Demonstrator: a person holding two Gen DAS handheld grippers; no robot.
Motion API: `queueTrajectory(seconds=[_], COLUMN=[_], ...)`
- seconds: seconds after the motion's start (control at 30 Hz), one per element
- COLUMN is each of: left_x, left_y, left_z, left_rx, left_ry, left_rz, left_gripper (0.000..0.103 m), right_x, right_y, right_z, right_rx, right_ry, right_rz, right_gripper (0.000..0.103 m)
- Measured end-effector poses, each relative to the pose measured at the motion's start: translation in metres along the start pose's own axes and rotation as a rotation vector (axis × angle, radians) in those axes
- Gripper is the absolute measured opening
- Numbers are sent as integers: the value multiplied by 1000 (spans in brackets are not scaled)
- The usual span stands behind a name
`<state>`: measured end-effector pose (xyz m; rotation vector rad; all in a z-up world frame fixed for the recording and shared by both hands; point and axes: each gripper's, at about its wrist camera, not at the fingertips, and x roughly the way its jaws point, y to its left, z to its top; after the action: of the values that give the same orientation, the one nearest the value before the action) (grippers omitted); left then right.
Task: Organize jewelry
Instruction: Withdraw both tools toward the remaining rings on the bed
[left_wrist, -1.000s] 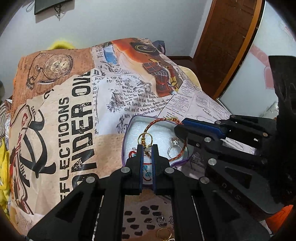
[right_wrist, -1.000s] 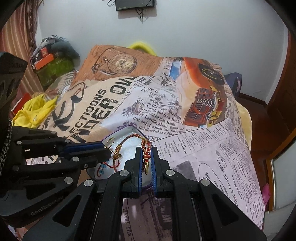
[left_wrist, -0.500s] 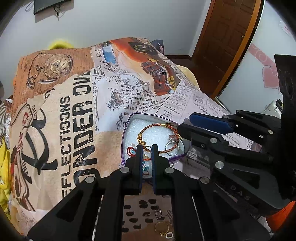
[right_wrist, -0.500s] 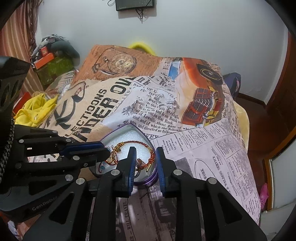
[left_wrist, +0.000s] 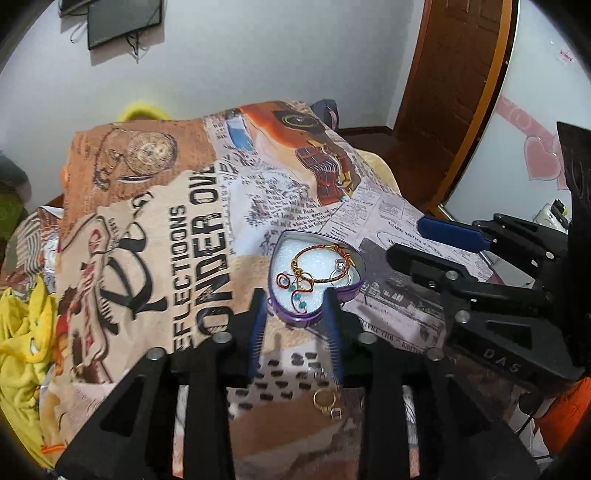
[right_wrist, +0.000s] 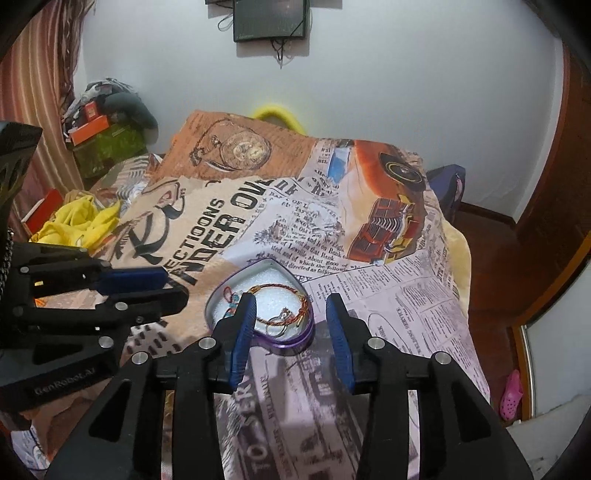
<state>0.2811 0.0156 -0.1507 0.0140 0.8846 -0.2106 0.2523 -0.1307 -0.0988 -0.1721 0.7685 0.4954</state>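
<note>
A purple heart-shaped tin with white foam lies on the printed bedspread. In it lie a red-and-gold cord bracelet, a silver ring and a wire piece with blue beads. My left gripper is open and empty, held above the tin's near edge. My right gripper is open and empty, straddling the tin from its near side. A gold ring and small silver pieces lie on the bedspread below the left gripper.
The printed bedspread covers the bed. Yellow cloth lies at the left edge. A wooden door stands to the right. Boxes and clutter sit at the far left wall.
Both grippers have opened from shut and pulled back up away from the tin. The bracelet and the wire piece that they held now lie in the tin.
</note>
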Motion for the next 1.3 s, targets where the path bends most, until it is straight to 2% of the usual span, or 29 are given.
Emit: queueTrajectory(seconds=[0.3, 0.57, 0.8, 1.0, 1.3], left_x=[-38, -49, -47, -40, -26], left_y=[-1, -6, -5, -3, -3], left_z=[-21, -47, -71, -93, -106], left_rx=[-9, 4, -5, -31, -43], left_ry=[-28, -13, 16, 51, 85], left_rz=[24, 39, 33, 22, -1], left_gripper=[38, 39, 39, 39, 39], right_x=[-35, -49, -43, -25, -4], right_y=[13, 21, 27, 35, 46], right_z=[-13, -32, -54, -76, -97], right_rx=[-9, -4, 2, 4, -4], right_ry=[-40, -38, 17, 98, 154], right_rz=[-15, -14, -1, 34, 75], right_gripper=[36, 38, 39, 39, 39])
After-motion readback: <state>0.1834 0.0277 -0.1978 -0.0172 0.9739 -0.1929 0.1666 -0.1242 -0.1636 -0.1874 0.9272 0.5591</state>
